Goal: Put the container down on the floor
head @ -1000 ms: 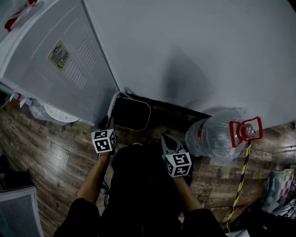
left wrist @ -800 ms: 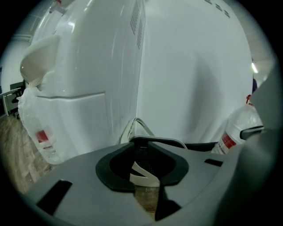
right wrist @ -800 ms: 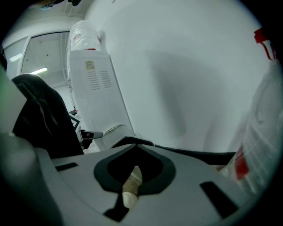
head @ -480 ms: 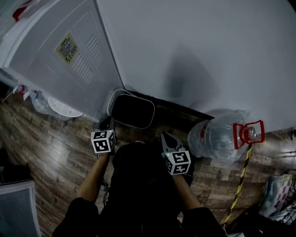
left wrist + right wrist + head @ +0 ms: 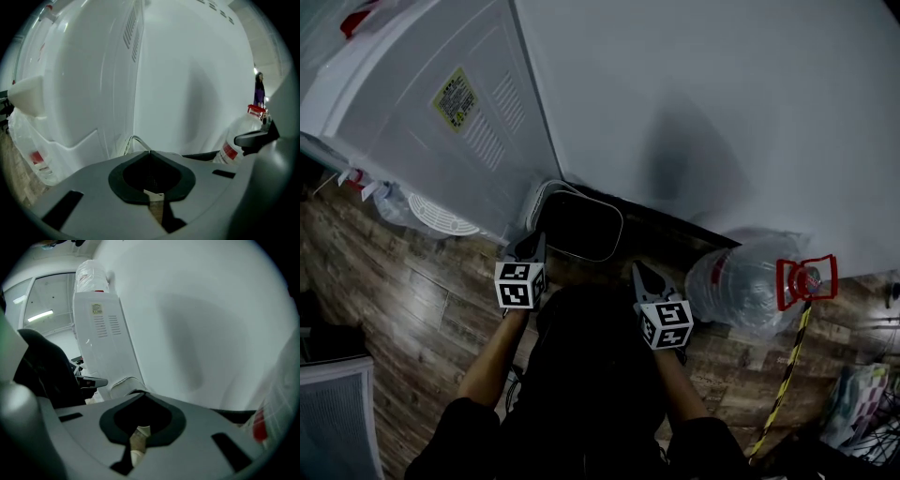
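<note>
The container (image 5: 579, 225), a white tub with a dark inside, stands on the wooden floor against the wall, beside a white appliance (image 5: 441, 112). My left gripper (image 5: 532, 246) hovers just short of its left rim, jaws shut and empty. My right gripper (image 5: 639, 274) hangs a little nearer to me, off the tub's right corner, also shut on nothing. In the left gripper view the closed tips (image 5: 150, 152) point at the tub's white rim (image 5: 132, 140). The right gripper view shows its closed tips (image 5: 140, 393) with the tub (image 5: 123, 383) beyond them to the left.
A big clear water bottle (image 5: 741, 281) with a red handle (image 5: 806, 278) lies on the floor to the right. A white grille and a plastic bag (image 5: 439, 216) sit left of the appliance. Yellow-black tape (image 5: 783, 384) runs along the floor at right. The wall (image 5: 722, 112) closes off the far side.
The head view has drifted, so the scene sits slightly further right. Both grippers stay shut and keep much the same place near the container, which has not moved.
</note>
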Tool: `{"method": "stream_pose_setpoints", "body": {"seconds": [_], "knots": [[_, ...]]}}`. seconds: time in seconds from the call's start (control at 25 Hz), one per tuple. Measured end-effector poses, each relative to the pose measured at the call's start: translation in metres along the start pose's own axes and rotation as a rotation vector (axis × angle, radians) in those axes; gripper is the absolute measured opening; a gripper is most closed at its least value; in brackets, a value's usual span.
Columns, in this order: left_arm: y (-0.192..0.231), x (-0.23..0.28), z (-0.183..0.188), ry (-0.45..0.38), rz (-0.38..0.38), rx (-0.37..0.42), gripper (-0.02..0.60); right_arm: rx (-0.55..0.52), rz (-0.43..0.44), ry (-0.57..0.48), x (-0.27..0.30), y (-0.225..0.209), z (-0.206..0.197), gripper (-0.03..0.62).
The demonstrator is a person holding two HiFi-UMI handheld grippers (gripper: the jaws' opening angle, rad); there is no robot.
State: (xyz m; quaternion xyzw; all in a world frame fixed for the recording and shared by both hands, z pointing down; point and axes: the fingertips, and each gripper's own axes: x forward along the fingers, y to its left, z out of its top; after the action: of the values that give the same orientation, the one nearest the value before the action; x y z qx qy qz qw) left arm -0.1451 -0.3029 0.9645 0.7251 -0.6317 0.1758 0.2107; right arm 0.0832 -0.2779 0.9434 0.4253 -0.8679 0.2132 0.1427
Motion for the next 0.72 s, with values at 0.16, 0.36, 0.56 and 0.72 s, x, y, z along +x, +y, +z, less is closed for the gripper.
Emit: {"method": "stream_pose_setpoints", "body": {"seconds": [0.16,0.36,0.56,0.72], "knots": [[-0.009,-0.005,0.012,0.031,-0.032,0.017,0.020,0.004,-0.025,-0.011,0.002,-0.005,0.025,0.011],[-0.015,-0.026,0.048,0.050,-0.032,0.022,0.020,-0.013,-0.028,0.040,-0.011,0.002,0.064,0.011],[-0.021,-0.058,0.100,0.077,-0.034,0.020,0.020,-0.025,0.005,0.081,-0.030,0.034,0.121,0.011],[-0.023,-0.089,0.150,0.054,-0.019,0.022,0.019,-0.065,0.013,0.103,-0.045,0.062,0.170,0.011]]}}
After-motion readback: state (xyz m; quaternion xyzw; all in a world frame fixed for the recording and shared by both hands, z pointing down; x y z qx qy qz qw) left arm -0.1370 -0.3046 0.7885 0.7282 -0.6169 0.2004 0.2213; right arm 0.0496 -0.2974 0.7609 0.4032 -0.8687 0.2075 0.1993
